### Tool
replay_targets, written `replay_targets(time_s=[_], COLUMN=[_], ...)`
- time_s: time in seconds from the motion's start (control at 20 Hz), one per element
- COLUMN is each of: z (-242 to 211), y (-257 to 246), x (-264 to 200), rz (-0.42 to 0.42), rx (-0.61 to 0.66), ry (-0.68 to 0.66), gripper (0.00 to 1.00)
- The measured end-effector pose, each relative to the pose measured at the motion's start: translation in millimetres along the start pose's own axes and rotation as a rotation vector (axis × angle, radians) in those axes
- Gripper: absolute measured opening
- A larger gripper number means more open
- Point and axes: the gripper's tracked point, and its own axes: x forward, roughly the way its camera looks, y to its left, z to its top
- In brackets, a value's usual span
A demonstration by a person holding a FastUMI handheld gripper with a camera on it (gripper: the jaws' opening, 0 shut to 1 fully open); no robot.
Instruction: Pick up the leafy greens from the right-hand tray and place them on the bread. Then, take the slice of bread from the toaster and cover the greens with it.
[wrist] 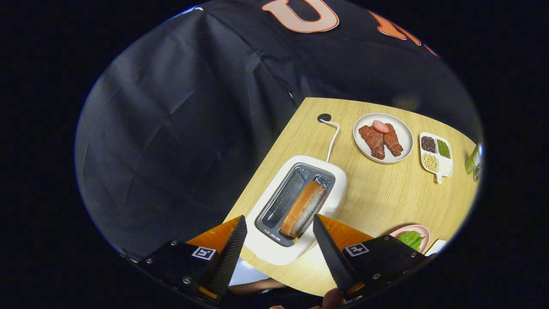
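**Spread over the toaster, bread slice lined up between the fingers**

Nearest the lens: hand-held gripper (279,240), fingers wide apart and holding nothing, hovering above the near end of the toaster (300,206). Just beyond and between the fingertips, the bread slice (303,209), standing on edge in the right-hand slot, crust uppermost. Long axis of the slice running away from the fingers and leaning slightly right, roughly along the line of approach, so broad faces turned toward the two fingers. Left-hand slot beside it bare. Probably the toaster step of the task, though the bottom bread and whether greens already sit on it cannot be told.

Off to the right, just past the right finger, leafy greens (411,238) on a pink tray (422,232), partly hidden by the gripper body. Farther across the tabletop (377,193), well apart: plate (383,137) with meat, divided dish (436,153) of beans, white cord (332,141) running from the toaster's far end to a grommet.

Toaster close to the tabletop's left edge, with open drop beyond; free room mainly to the right and ahead. Straight descent likely enough to straddle the slice; slot walls the tight spot.
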Motion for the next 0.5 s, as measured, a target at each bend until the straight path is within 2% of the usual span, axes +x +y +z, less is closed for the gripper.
replay_targets(time_s=[0.5], z=[3], y=[-18], x=[37], rz=[-0.123], rx=[0.033], ry=[0.066], gripper=[0.93])
